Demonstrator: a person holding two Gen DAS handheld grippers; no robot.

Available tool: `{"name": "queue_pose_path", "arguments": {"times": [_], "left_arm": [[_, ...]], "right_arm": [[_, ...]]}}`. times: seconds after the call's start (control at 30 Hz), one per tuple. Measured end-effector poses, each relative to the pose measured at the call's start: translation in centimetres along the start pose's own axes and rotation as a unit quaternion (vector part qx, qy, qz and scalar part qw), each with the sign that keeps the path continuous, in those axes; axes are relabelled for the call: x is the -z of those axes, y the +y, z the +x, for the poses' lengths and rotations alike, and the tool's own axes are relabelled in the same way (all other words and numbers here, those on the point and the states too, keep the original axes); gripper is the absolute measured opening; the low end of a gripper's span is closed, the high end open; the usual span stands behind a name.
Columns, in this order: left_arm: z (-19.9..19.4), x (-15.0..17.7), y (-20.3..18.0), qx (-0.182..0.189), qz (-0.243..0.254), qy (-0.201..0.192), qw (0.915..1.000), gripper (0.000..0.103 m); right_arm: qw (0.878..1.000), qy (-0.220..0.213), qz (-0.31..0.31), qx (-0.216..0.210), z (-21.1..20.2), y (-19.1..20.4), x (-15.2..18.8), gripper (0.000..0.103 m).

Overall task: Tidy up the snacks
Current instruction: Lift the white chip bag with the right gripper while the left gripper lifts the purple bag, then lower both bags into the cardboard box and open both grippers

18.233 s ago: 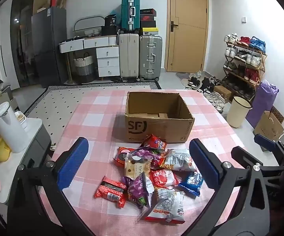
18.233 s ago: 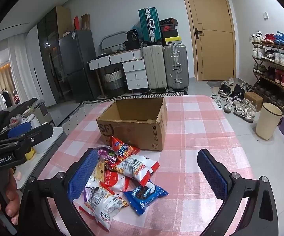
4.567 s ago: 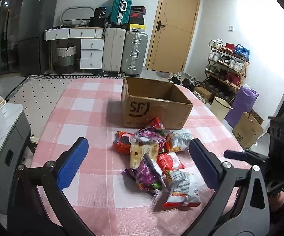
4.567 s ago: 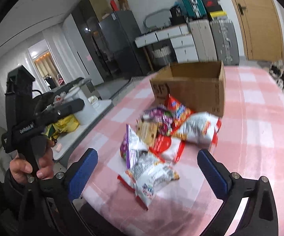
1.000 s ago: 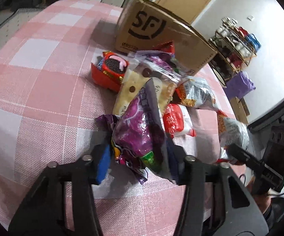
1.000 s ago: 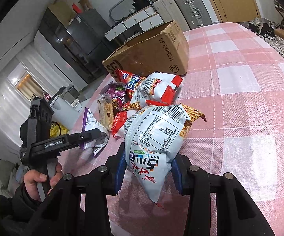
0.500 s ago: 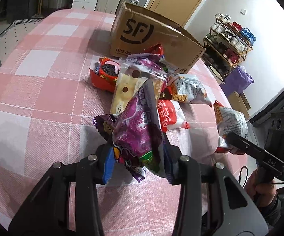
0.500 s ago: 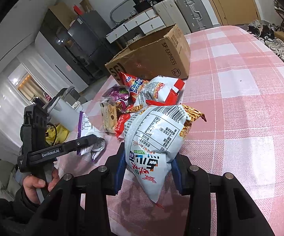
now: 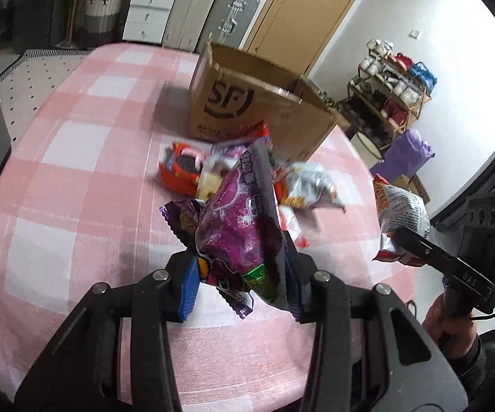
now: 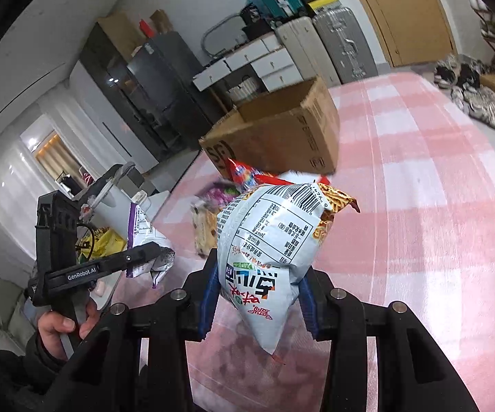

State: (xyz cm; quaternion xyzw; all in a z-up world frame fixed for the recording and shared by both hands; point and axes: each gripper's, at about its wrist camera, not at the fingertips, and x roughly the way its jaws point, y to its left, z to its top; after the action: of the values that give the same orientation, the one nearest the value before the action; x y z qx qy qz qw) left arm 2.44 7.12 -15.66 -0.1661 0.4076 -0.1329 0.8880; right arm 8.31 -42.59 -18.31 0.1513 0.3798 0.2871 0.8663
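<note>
While it is lifted above the pink checked tablecloth [image 9: 75, 178], the left gripper [image 9: 240, 292] is clamped on a purple snack bag [image 9: 240, 226]. Behind it the snack pile [image 9: 233, 175] lies just before the cardboard box [image 9: 247, 110].

From the right wrist, the right gripper [image 10: 257, 300] is closed around a white snack bag [image 10: 271, 243], held over the cloth, with the open box beyond.

Snack pile [image 9: 247, 171] before open box [image 9: 257, 103]
</note>
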Motion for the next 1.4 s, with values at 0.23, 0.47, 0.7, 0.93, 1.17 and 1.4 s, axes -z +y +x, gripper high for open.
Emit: {"name": "queue_pose_path", "arguments": {"times": [0.23,0.47,0.7,0.93,1.17,1.4], "left_arm": [[-2.2,-2.8,-1.6,0.015,0.011,-0.023,0.9996,0.038],[-4.4,-7.1,-3.2,0.041,0.025,-0.051,0.9976,0.038],[-5.1,-11.8,-5.3,0.048,0.054,-0.062,0.9955,0.039],[-3.4,-16.8,-7.3,0.049,0.069,-0.066,0.9942,0.039],[-0.1,-21.6,-8.0,0.052,0.064,-0.06,0.9948,0.039],[4.1,-26.2,-7.8,0.051,0.063,-0.042,0.9958,0.039]], "right_arm": [[0.999,-0.025,-0.029,-0.012,-1.4,1.8,-2.8,0.041],[0.997,-0.056,-0.05,-0.025,-2.5,3.2,-6.4,0.041],[0.993,-0.084,-0.074,-0.036,-2.3,4.2,-10.6,0.041],[0.991,-0.083,-0.094,-0.041,-0.3,4.7,-15.0,0.041],[0.99,-0.081,-0.106,-0.036,2.2,4.7,-19.2,0.041],[0.99,-0.068,-0.125,-0.024,5.3,5.0,-22.5,0.041]]}}
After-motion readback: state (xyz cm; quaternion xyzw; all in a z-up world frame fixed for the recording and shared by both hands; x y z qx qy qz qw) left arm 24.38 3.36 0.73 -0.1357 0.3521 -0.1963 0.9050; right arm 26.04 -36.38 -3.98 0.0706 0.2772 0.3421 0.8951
